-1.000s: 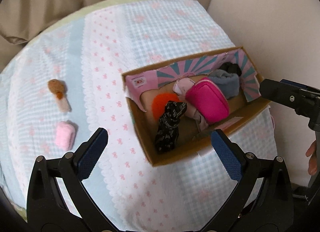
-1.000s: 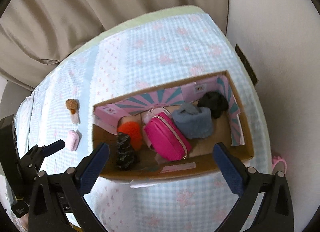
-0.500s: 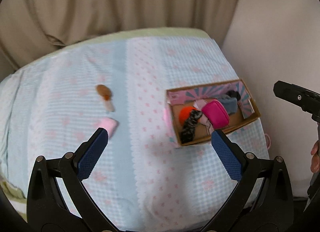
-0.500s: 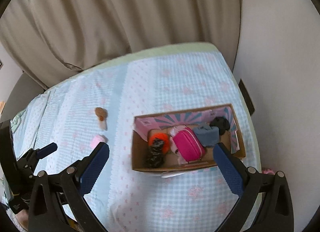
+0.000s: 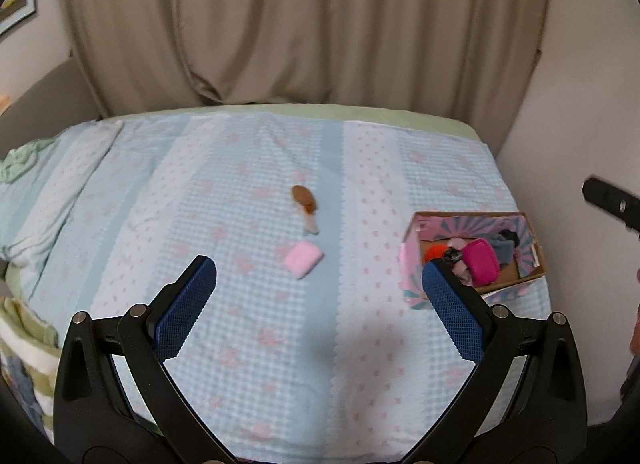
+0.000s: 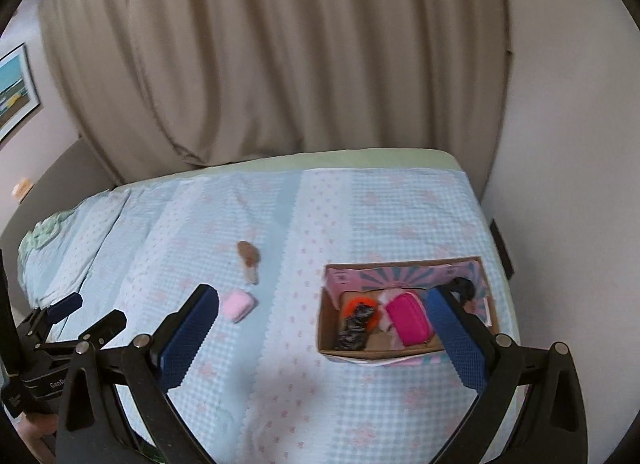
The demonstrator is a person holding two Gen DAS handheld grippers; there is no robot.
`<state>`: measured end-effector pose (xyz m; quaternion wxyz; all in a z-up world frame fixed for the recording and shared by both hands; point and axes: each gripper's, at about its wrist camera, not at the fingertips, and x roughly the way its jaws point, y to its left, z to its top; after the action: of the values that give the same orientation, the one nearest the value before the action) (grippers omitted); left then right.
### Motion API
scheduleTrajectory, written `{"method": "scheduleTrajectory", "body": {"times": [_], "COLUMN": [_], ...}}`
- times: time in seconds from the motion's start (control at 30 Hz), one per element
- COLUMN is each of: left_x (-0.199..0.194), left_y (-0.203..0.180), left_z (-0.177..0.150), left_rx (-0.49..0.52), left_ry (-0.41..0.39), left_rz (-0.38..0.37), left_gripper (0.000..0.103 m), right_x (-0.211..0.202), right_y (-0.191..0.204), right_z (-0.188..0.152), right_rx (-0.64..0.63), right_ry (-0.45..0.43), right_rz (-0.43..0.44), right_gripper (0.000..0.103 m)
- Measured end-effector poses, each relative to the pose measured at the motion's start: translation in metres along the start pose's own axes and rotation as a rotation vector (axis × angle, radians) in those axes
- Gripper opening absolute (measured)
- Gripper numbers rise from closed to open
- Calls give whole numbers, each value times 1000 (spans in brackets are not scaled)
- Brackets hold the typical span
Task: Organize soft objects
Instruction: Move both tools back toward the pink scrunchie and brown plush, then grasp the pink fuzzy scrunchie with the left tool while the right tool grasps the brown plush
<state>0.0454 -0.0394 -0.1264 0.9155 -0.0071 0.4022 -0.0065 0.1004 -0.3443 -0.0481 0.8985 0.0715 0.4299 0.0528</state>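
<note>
A cardboard box [image 5: 532, 279] [image 6: 380, 352] with a pink and teal lining sits at the bed's right side. It holds a magenta pouch [image 5: 481, 267] [image 6: 408, 318], an orange fluffy item [image 6: 354, 304], a black scrunchie [image 6: 354, 328] and grey and dark soft items. A pale pink soft pad [image 5: 303, 259] [image 6: 238, 306] and a brown-headed plush [image 5: 305, 202] [image 6: 249, 256] lie loose on the bed. My left gripper [image 5: 320, 276] and my right gripper [image 6: 322, 304] are both open, empty and held high above the bed.
The bed has a light blue and white checked cover [image 5: 248, 304] with pink motifs. A beige curtain [image 5: 300, 24] hangs behind it and a white wall [image 6: 560, 144] is on the right. Crumpled green bedding [image 5: 16, 164] lies at the far left.
Both grippers have pulled back and up from the box, so the whole bed now shows. Both stay open and empty. The loose pink pad and plush have not moved.
</note>
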Motion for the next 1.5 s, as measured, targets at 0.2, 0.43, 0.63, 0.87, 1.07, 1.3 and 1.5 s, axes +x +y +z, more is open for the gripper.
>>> {"method": "scheduleTrajectory", "body": {"times": [0.2,0.43,0.63,0.87,1.07,1.3,1.5], "left_x": [23,87,158,257,323,389,422], "left_y": [29,57,72,83,77,65,62], "left_z": [-10,-9,-4,-11,-27,-46,-54], "left_rx": [-16,17,66,78,68,74,62], "left_ry": [9,43,96,206,296,374,420], "left_rz": [13,-34,-83,-119,-156,-178,-203], "left_gripper": [103,103,103,102,102,97,84], "right_x": [21,82,174,289,384,481,534], "right_y": [26,58,87,113,130,149,159], "right_z": [13,39,59,67,61,42,23], "right_rx": [-45,-93,-68,-38,-35,-92,-145], "right_ry": [1,72,174,305,462,634,726], "right_rz": [83,187,266,324,361,376,387], "right_gripper": [103,103,103,103,103,88,72]}}
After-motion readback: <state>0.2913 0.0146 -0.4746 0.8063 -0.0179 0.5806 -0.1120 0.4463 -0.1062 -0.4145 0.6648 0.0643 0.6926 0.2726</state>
